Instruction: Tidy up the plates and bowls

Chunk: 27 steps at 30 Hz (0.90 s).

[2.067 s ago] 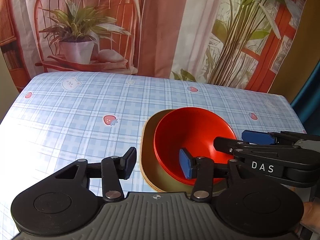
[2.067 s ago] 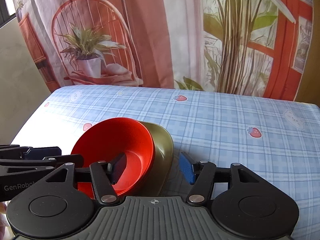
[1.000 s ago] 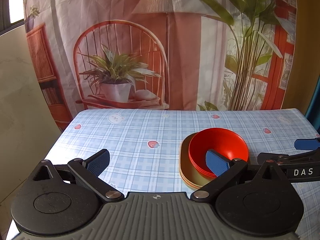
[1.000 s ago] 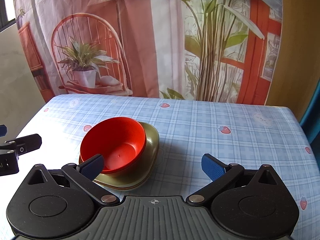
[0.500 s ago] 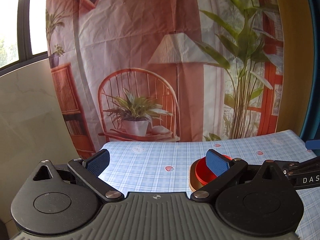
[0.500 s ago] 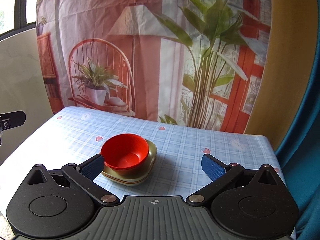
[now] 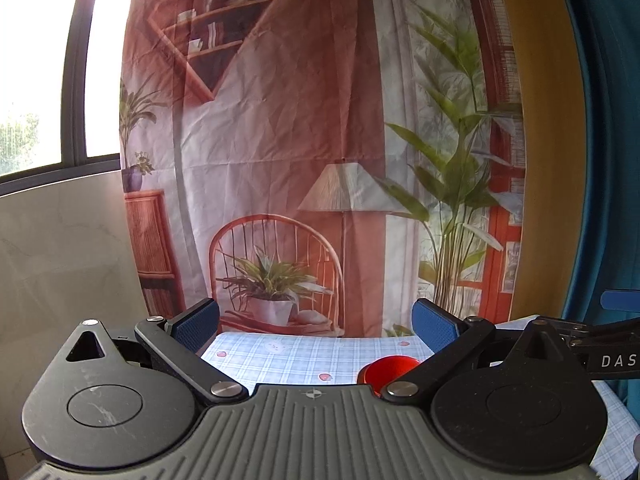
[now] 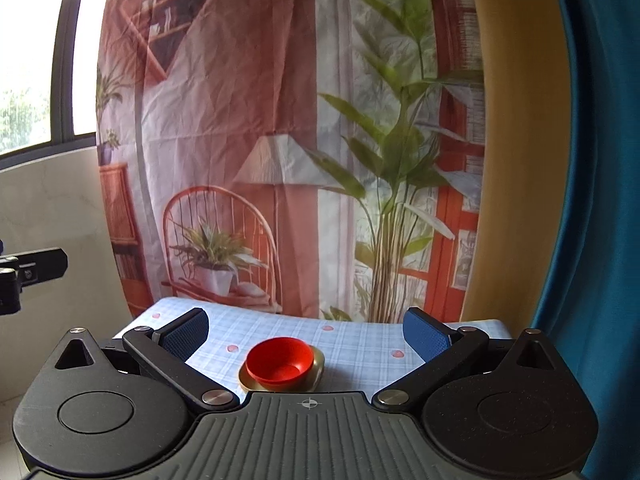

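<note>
A red bowl (image 8: 279, 360) sits in a stack of olive-gold plates (image 8: 316, 364) on the blue checked tablecloth (image 8: 356, 340). In the right wrist view it lies far off, low between my fingers. In the left wrist view the red bowl (image 7: 388, 366) shows partly behind my right-hand finger. My left gripper (image 7: 316, 326) is open and empty, high and far back from the table. My right gripper (image 8: 306, 332) is open and empty, also well back. The right gripper's side shows at the left wrist view's right edge (image 7: 608, 344).
A printed backdrop cloth (image 8: 280, 120) hangs behind the table. A blue curtain (image 8: 600, 200) hangs at the right and a window (image 7: 40, 80) is at the left. The tablecloth (image 7: 288, 352) has small strawberry prints.
Both grippers have opened wide and pulled back and up from the table. The bowl and plate stack stays where it was and now looks small and far.
</note>
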Motion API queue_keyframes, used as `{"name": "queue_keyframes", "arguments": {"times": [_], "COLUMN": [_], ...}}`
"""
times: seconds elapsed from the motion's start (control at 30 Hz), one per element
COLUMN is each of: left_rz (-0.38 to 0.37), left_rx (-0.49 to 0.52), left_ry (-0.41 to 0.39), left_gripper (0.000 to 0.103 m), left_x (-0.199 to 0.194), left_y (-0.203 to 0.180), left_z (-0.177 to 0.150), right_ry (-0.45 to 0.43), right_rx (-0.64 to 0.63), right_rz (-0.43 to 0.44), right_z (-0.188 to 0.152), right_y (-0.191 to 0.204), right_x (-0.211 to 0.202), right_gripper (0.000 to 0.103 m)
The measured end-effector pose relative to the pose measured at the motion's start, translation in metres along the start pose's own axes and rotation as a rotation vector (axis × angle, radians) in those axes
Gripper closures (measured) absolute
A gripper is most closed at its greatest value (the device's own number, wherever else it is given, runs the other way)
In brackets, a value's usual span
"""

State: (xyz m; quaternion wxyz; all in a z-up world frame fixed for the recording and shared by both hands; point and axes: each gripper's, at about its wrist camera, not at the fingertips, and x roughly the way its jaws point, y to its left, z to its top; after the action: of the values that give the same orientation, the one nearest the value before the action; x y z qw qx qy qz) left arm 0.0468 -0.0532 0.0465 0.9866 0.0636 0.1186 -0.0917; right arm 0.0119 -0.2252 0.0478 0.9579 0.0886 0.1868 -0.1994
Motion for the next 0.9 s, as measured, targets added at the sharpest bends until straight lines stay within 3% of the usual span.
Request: {"name": "queue_keyframes", "arguments": {"times": [0.2, 0.4, 0.9], "left_rz": [-0.004, -0.04, -0.046], "left_rx": [0.034, 0.003, -0.019], "left_ry": [-0.044, -0.032, 0.011], "left_gripper": [0.0, 0.0, 0.0], "left_x": [-0.033, -0.044, -0.042], "left_y": [-0.009, -0.015, -0.009], "left_z": [0.0, -0.004, -0.013], "right_ry": [-0.006, -0.024, -0.021], "right_rx": [-0.014, -0.016, -0.005], "right_rz": [-0.043, -0.043, -0.077], "right_z": [0.003, 0.001, -0.004], "right_y": [0.001, 0.003, -0.006], "right_x": [-0.04, -0.064, -0.069], "right_gripper": [0.0, 0.0, 0.0]}}
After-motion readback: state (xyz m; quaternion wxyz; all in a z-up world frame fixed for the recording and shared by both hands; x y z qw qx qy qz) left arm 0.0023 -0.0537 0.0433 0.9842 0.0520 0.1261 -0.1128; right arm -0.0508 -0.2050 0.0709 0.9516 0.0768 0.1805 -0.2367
